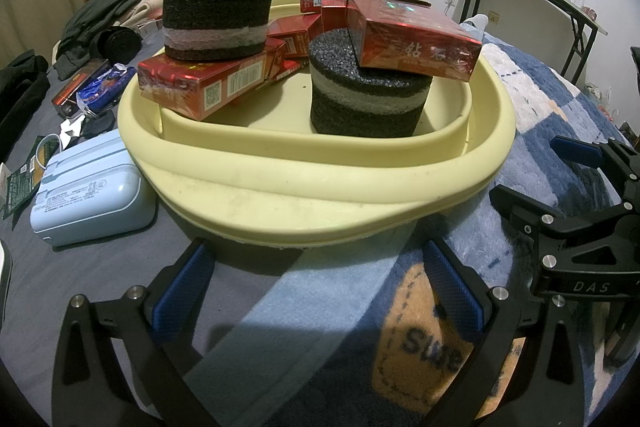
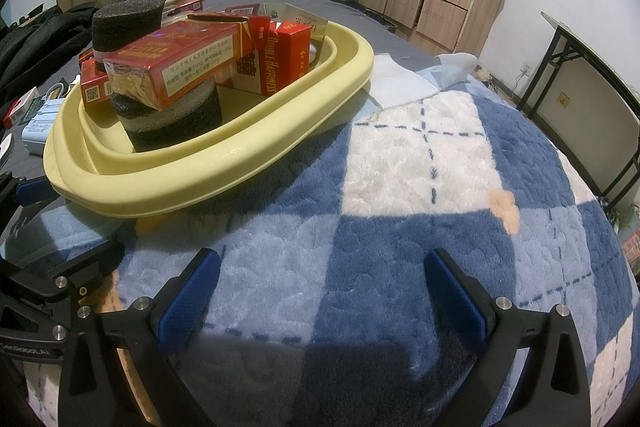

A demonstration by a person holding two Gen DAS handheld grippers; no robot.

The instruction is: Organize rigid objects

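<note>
1. Scene: pale yellow oval plastic basin (image 1: 320, 183) sits on a bed, partly on a blue-and-white checked fleece blanket (image 2: 400, 155), partly on grey sheet.
2. Task's things are inside the basin: several red cardboard cigarette boxes (image 1: 208, 83) & two dark cylindrical foam sponges w/ a light band.
3. Near sponge (image 1: 368, 103) stands upright on the basin floor; a red box (image 1: 416, 47) lies tilted on top of it, overhanging toward the basin's right rim.
4. Far sponge (image 1: 218, 15) rests on a flat red box at the left, also stacked high.
5. Left gripper (image 1: 316, 291): blue-padded fingers spread wide, holding nothing, just in front of the basin's near rim.
6. Right gripper (image 2: 320, 295): fingers spread apart too, empty, over bare blanket, basin off to its left.
7. Outside the basin, left side: light blue rounded plastic case (image 1: 92, 187), plus a red box and a blue wrapper (image 1: 108, 87) further back; these look not yet sorted.
8. Risk, my judgement: stacks look top-heavy. A nudge to the basin rim, or soft bedding shifting under it, could tip the overhanging box out or topple a sponge.
</note>
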